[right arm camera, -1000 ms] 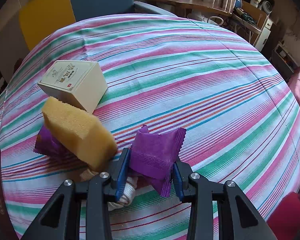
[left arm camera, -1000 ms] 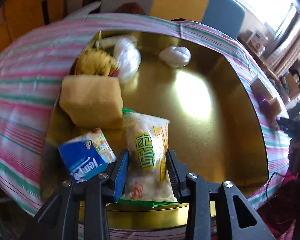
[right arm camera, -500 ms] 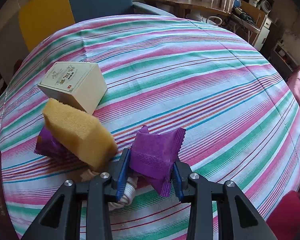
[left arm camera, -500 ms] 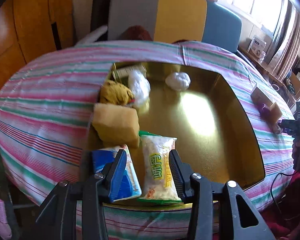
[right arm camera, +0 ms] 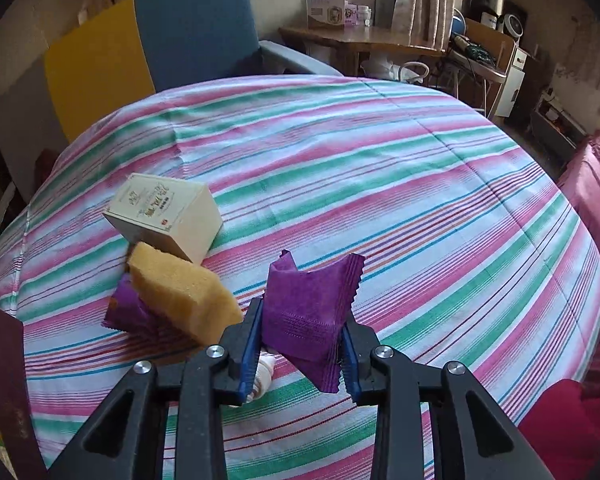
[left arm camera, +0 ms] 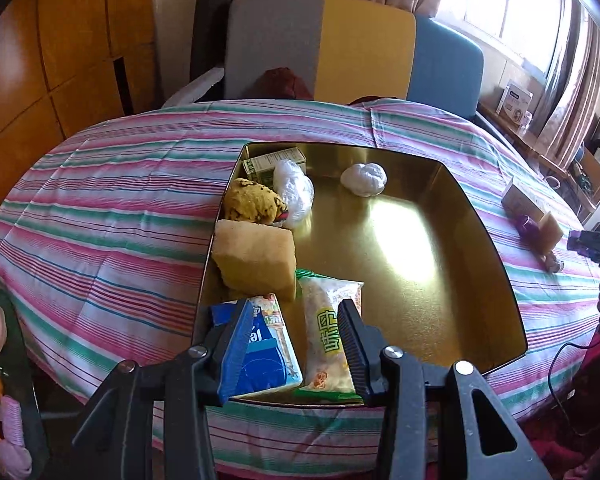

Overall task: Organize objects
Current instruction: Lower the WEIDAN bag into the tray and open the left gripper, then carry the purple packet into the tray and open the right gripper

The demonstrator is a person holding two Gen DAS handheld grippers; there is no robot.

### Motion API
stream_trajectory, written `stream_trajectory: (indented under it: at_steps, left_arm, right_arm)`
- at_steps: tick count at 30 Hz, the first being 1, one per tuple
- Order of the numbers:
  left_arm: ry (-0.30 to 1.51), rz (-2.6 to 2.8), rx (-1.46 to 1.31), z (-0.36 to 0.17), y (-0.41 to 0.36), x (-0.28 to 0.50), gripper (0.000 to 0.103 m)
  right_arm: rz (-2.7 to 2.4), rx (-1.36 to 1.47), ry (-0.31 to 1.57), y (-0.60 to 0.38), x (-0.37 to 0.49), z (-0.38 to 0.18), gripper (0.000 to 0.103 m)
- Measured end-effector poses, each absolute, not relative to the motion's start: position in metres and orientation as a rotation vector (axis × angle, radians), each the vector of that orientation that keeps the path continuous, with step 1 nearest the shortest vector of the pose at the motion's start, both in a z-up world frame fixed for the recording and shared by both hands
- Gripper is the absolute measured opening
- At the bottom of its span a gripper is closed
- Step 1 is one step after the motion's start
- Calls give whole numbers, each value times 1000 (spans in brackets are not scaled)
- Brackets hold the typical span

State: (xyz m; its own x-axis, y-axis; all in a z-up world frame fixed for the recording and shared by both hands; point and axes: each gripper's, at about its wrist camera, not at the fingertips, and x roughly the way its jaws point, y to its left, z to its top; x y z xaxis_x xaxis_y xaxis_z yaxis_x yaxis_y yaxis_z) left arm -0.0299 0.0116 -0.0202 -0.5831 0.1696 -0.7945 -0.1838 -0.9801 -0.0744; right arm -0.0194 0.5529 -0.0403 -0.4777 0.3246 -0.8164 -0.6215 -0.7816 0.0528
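Right gripper (right arm camera: 302,330): your jaws are pinched onto the purple sachet (right arm camera: 310,312), crumpling its middle; it sits low centre of the right view, lifted clear of the striped cloth, seemingly ready to carry.
Left gripper (left arm camera: 292,344): your jaws stand wide apart and hold nothing; they hang above the near edge of the tray, framing the tissue pack (left arm camera: 268,356) and the snack packet (left arm camera: 328,344).
Gold tray (left arm camera: 440,300): centre of the left view on the counter (left arm camera: 100,220); things are lined along its left wall, probably to keep the right half free.
In the tray: a yellow sponge (left arm camera: 256,256), a wrapped white bundle (left arm camera: 294,192), a white ball (left arm camera: 363,178).
Still outside: a cream box (right arm camera: 166,216), a second sponge (right arm camera: 184,296) lying across another purple sachet (right arm camera: 126,312), left of centre in the right view.
Likely next: bring your sachet to the tray's bare side.
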Motion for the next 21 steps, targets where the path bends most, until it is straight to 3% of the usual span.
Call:
stream_trajectory:
  at_steps: [13,21]
  left_arm:
    - [-55,2653,-1331,-23,-11,-30,44]
    - [-109,2689,-1363,-28,-32,-34,44]
  right_arm:
    - [2724,-1088,334,418,-53,52,35]
    - [3026,-1411,256,260,-93,29,35]
